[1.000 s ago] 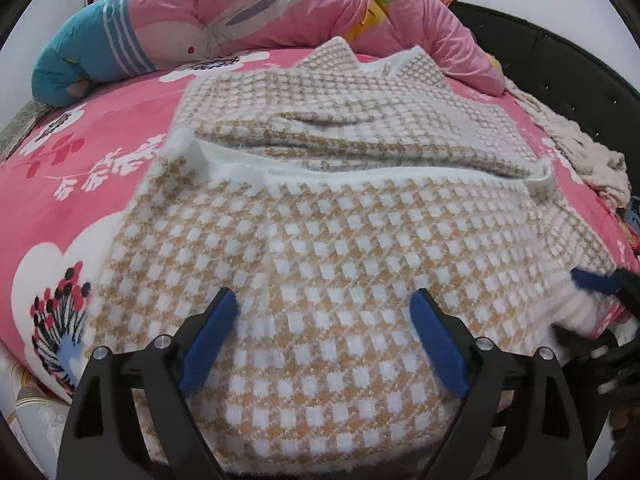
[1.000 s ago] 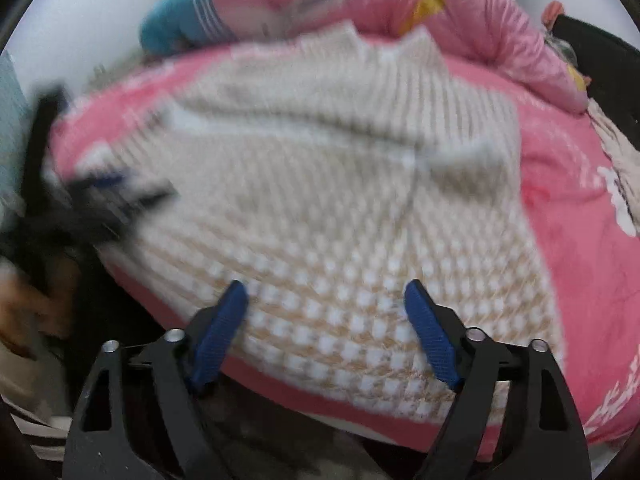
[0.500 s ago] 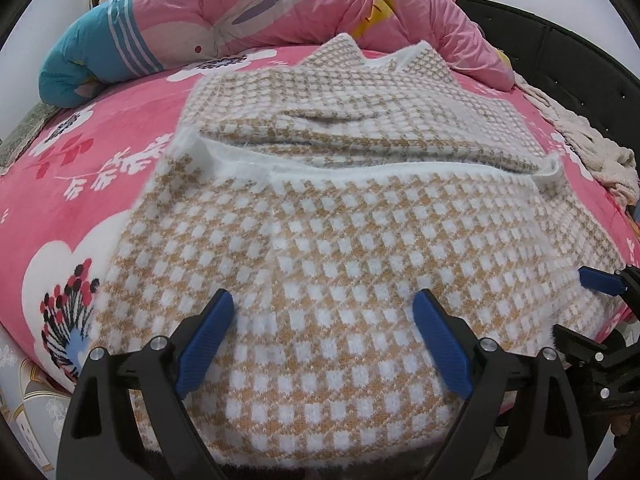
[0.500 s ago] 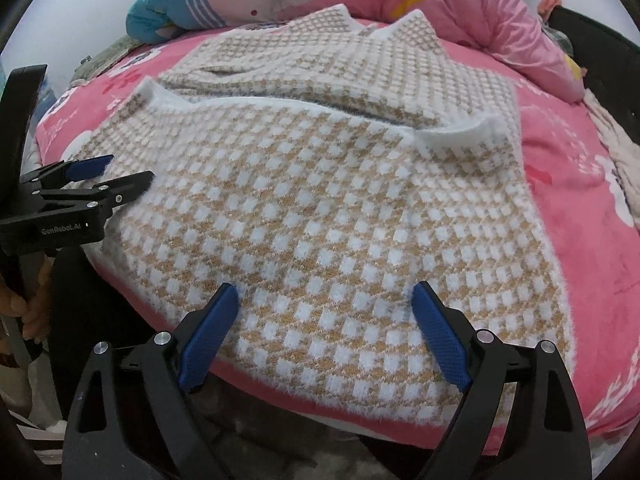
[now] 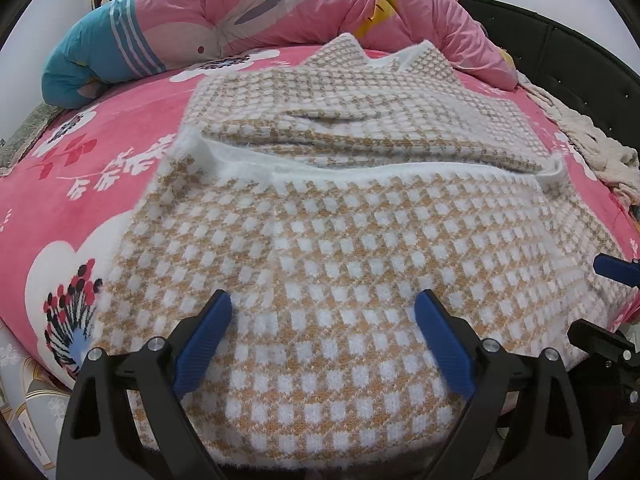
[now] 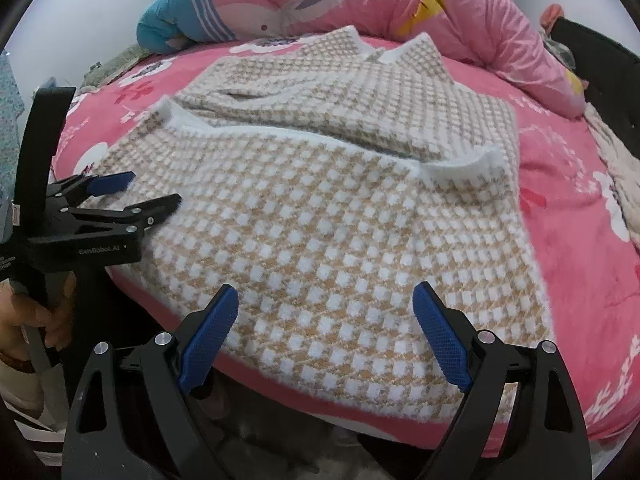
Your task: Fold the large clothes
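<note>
A pink floral bedsheet [image 5: 100, 152] is carrying the checked knit sweater [image 5: 340, 248], lying flat with its lower half doubled up over the sleeves. Since a second ago the right gripper [image 6: 326, 320] has settled; both grippers are hovering wide and empty, suggesting this fold is done. Only the right view is showing the left gripper [image 6: 132, 196] and the hand [image 6: 36, 316] holding it.

- "GenRobot.AI" in small pale letters, printed on the black body of the left gripper [image 6: 132, 198], seen side-on from the right wrist view
- More tiny white print further left on that same black body, cut off by the frame edge, too small to read
- Nothing else legible anywhere, neither view
</note>
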{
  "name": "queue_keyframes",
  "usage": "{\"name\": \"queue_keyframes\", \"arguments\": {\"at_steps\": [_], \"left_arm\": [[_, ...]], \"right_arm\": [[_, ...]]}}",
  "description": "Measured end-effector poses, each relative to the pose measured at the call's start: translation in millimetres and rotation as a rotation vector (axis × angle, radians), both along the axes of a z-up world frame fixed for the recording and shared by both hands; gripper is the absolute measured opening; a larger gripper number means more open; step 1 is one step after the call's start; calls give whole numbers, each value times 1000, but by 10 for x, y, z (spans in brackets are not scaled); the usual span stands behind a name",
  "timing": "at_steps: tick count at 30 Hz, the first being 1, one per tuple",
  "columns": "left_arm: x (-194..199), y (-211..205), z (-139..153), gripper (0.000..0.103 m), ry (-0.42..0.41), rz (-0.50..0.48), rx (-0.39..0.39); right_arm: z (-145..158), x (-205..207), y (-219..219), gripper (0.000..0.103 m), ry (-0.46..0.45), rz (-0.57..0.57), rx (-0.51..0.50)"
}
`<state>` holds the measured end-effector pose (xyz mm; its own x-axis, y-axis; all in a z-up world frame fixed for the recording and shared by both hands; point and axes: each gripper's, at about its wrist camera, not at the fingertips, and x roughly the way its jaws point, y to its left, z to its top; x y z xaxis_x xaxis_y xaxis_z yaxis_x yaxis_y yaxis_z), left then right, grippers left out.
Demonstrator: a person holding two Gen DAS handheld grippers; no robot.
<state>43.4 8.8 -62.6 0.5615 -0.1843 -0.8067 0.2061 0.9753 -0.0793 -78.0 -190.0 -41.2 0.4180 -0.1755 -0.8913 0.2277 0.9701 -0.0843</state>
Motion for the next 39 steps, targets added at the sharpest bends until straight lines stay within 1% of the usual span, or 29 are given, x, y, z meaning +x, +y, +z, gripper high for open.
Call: {"name": "queue_keyframes", "arguments": {"at_steps": [7,12,18,29,39], "left_arm": [[4,10,-2,92,0,-1,1],[6,8,-2,93,0,-3,1],[6,16,-9,94,-4,0,-3],[12,16,-19,96,-2,3,0],[27,40,-25,97,-8,9,5]], "right_arm": [[22,-36,-99,91,-16,-48,-1],[6,-34,-222,92,-31,-101,17],[-212,-5,-351,95,-12,-157,74],[-259,-26,-370,95,-39,-163,104],[-254,-26,-383,95,-46,-160,106]]}}
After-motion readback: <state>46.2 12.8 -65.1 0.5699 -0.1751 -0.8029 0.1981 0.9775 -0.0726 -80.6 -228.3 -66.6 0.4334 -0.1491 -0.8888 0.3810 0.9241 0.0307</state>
